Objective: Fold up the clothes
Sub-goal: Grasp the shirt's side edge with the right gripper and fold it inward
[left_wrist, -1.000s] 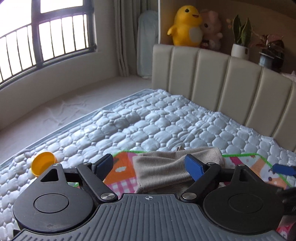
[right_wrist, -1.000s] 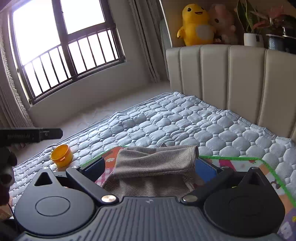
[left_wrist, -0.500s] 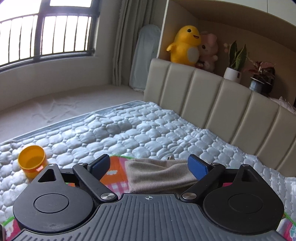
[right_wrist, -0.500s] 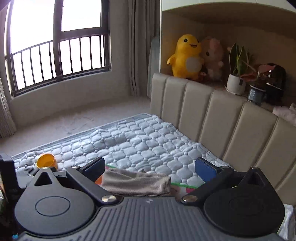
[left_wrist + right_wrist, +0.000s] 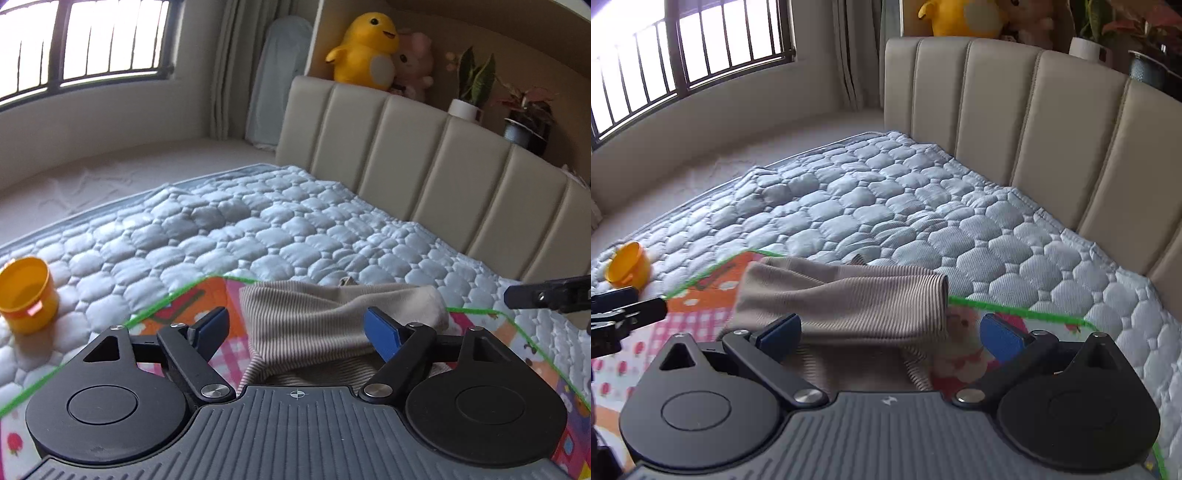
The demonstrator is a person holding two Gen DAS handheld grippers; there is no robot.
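Left gripper [image 5: 295, 330]: fingers spread wide, gripping nothing.
Right gripper [image 5: 892, 334]: fingers spread wide, also empty.
Garment [image 5: 846, 302]: beige ribbed piece, folded, lay just ahead of both finger pairs, partly between them.
Long axis: ran crosswise, left to right.
Support: colourful mat [image 5: 698, 314] on the quilted bed [image 5: 886, 206].
Nearby: yellow cup [image 5: 26, 293], well left.

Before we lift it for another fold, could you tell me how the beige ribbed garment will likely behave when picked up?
The beige ribbed knit garment already drapes in soft folds, so it will probably flop and sag. It looks thin, so likely light.
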